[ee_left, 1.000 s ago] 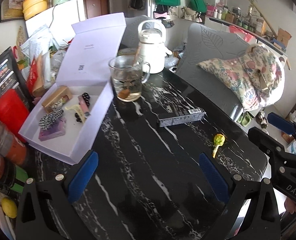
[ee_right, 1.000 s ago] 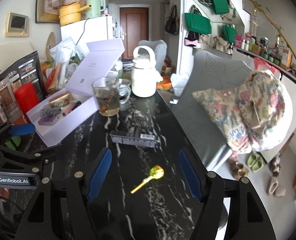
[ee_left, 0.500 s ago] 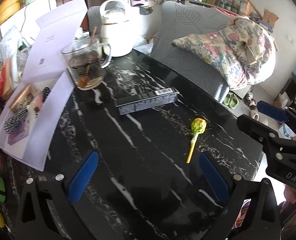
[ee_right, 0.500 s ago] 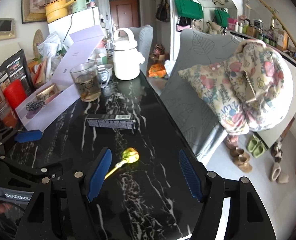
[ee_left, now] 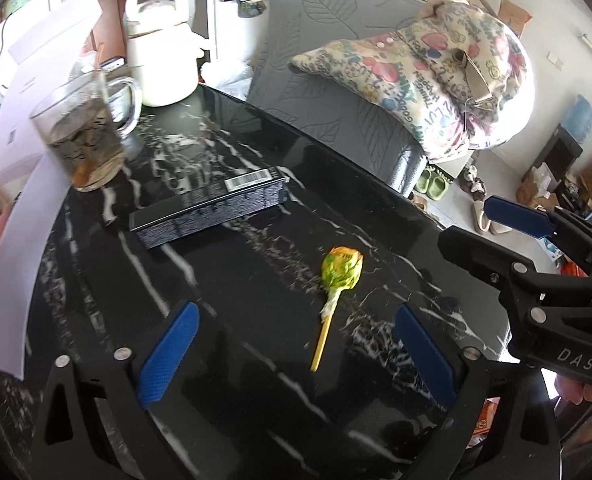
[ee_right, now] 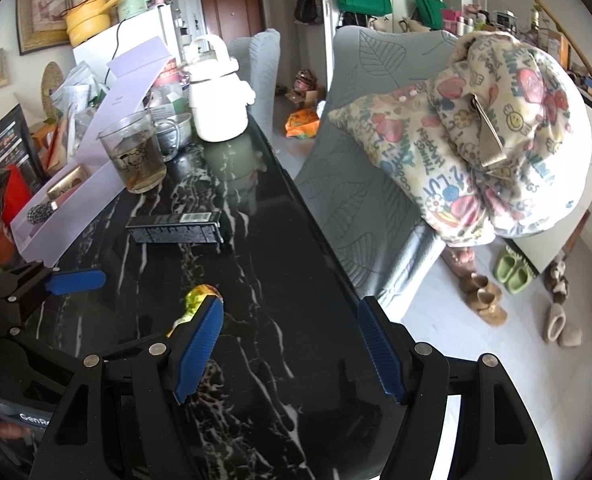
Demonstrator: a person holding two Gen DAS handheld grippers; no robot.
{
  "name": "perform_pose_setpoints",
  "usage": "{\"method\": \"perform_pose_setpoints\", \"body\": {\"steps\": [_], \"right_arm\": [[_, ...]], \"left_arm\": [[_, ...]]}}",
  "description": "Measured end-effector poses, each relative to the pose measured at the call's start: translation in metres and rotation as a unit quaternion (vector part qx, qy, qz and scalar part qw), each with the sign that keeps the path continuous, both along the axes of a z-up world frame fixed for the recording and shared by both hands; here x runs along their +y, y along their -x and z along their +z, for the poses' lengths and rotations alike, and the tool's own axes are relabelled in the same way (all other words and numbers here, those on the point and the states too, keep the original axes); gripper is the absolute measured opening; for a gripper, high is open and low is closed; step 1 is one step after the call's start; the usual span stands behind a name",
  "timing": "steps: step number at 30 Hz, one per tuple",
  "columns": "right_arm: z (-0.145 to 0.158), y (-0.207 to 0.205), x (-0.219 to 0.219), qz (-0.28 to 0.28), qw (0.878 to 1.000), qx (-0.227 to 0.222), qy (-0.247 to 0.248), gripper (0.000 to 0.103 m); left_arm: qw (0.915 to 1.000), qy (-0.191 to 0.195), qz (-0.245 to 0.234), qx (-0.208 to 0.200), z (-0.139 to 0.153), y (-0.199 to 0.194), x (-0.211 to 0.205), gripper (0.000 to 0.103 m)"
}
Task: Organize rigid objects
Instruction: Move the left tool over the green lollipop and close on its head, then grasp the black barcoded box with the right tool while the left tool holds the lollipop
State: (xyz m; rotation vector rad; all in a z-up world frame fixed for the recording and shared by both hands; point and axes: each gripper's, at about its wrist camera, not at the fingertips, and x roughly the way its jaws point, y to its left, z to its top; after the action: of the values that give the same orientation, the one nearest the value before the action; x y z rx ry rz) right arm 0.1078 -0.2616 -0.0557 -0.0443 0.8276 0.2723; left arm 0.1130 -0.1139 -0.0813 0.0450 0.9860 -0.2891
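Lollipop (ee_left: 340, 276) lies flat on black marble bench (ee_left: 231, 320), near long black box (ee_left: 211, 206). Left gripper (ee_left: 296, 356) fingers wide, just narrowing, straddling it, no contact. Right gripper (ee_right: 289, 350) fingers half spread, empty, lollipop behind left finger.

The left gripper (ee_left: 293, 354) fills the lower frame, jaws wide apart and just narrowing slightly, nothing gripped. The right gripper (ee_right: 289, 354) sits low in its frame, jaws parted and empty.
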Motion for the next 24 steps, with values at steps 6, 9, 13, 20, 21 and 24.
{"method": "perform_pose_setpoints", "body": {"steps": [6,9,13,20,21,24], "right_arm": [[-0.006,-0.011,-0.008,-0.005,1.0,0.009,-0.003,0.07],[-0.009,-0.018,-0.012,-0.008,1.0,0.015,-0.004,0.07],[-0.013,-0.027,-0.01,-0.006,1.0,0.021,-0.001,0.071],[-0.014,-0.04,0.003,0.012,1.0,0.025,-0.005,0.071],[-0.015,-0.042,0.007,0.018,1.0,0.025,-0.006,0.071],[-0.017,-0.049,0.021,0.03,0.999,0.025,-0.012,0.071]], "left_arm": [[0.9995,0.018,-0.017,0.022,-0.015,-0.016,-0.013,0.079],[0.9993,0.017,-0.02,0.025,-0.02,-0.02,-0.019,0.068],[0.9993,0.017,-0.031,0.011,-0.021,-0.023,-0.026,0.054],[0.9987,-0.02,-0.047,-0.002,-0.02,-0.017,-0.026,0.025],[0.9989,-0.022,-0.041,-0.001,-0.019,-0.015,-0.02,0.025],[0.9997,-0.017,-0.017,0.006,-0.02,-0.009,0.004,0.025]]}}
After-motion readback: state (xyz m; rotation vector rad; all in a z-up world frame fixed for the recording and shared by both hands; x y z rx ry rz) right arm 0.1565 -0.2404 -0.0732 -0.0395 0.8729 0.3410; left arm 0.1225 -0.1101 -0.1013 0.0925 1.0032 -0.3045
